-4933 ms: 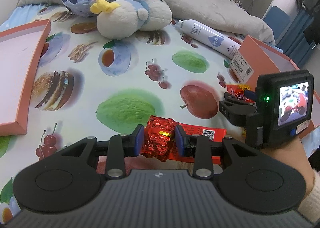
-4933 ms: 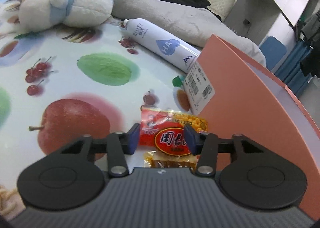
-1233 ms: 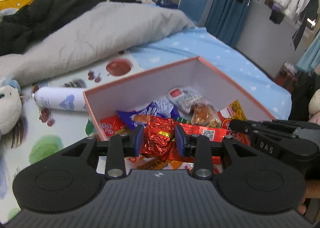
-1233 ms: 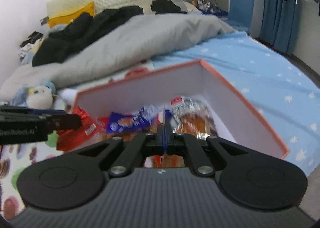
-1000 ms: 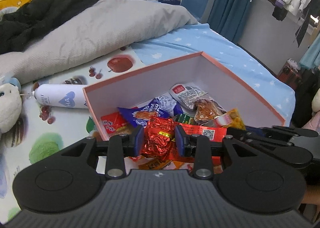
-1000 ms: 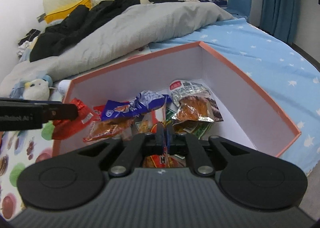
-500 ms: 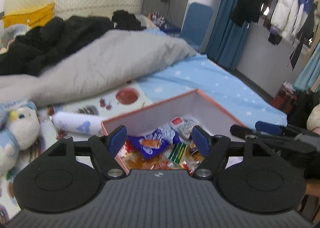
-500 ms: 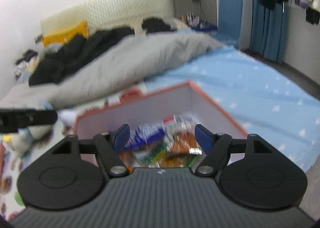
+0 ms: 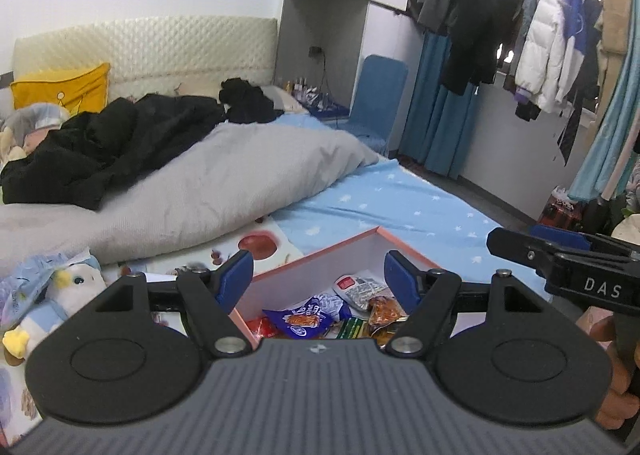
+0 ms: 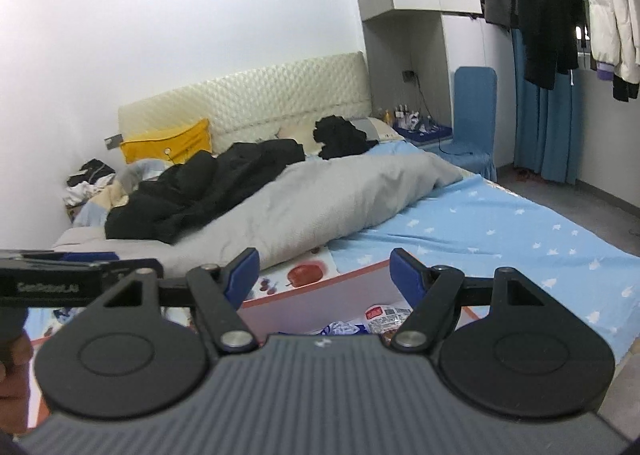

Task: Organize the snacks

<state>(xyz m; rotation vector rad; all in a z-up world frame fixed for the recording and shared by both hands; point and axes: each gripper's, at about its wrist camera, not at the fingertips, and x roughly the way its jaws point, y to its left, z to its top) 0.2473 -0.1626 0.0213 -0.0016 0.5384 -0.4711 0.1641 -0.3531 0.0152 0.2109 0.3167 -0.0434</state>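
The left hand-held gripper point(image 9: 319, 275) stands spread with nothing between its blue pads, held above the near edge of the box point(image 9: 340, 245). The right hand-held gripper point(image 10: 324, 275) is spread and empty too, raised over the same box point(image 10: 316, 289) from its right side. Inside the box lies a heap of snack packets point(image 9: 308, 315): a blue one in the middle, a white and red one farther right, a green one near the front. The box sits on the bed, on a fruit-print cloth point(image 9: 256, 245), with a grey blanket point(image 9: 224, 183) beyond it. To the left lie a plush bird point(image 9: 60, 295) and a crumpled wrapper.

The step in hand looks like the drop into the box, now finished. The next move probably calls for swinging both hand-held grippers left, back over the cloth, to look for any packets left there; none show in these views.
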